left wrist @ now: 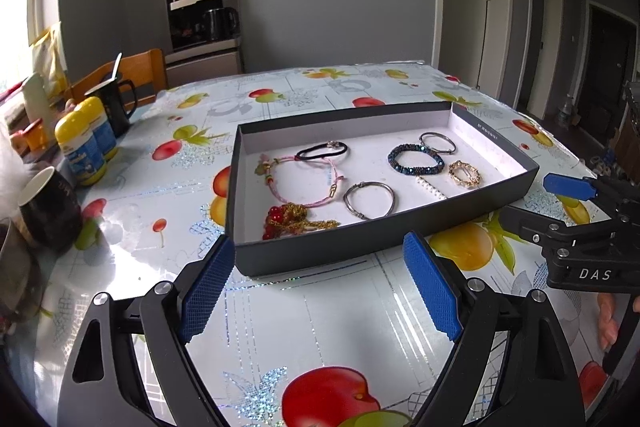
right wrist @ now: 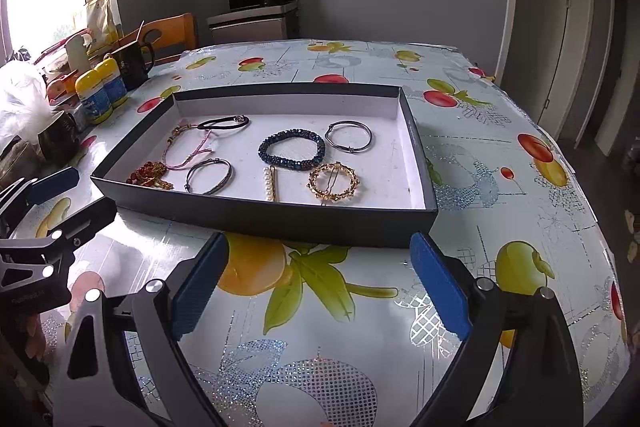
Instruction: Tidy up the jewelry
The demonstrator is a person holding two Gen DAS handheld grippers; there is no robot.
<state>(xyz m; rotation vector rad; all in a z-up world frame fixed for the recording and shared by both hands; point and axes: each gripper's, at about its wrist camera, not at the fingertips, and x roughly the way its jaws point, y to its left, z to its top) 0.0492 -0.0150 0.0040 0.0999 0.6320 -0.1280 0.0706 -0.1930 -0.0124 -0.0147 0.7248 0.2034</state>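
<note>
A dark grey box (left wrist: 360, 247) with a white floor sits on the fruit-print table. Inside lie a black hair tie (left wrist: 322, 150), a pink cord bracelet (left wrist: 308, 183), red beads with a gold chain (left wrist: 292, 221), a silver bangle (left wrist: 369, 199), a dark blue beaded bracelet (left wrist: 416, 158), a thin silver bangle (left wrist: 437, 143), a gold round brooch (left wrist: 464, 174) and a pearl clip (left wrist: 431, 187). My left gripper (left wrist: 319, 247) hovers open just short of the box's near wall, nothing between its pads. My right gripper (right wrist: 319, 242) stands open and empty before the same box (right wrist: 280, 219).
At the table's left edge stand two yellow-capped bottles (left wrist: 86, 143), a black jug (left wrist: 114, 107) and dark mugs (left wrist: 50, 209). A wooden chair (left wrist: 138, 71) is behind them. A hand (left wrist: 610, 319) shows at the lower right. Bare tablecloth (right wrist: 500, 155) lies right of the box.
</note>
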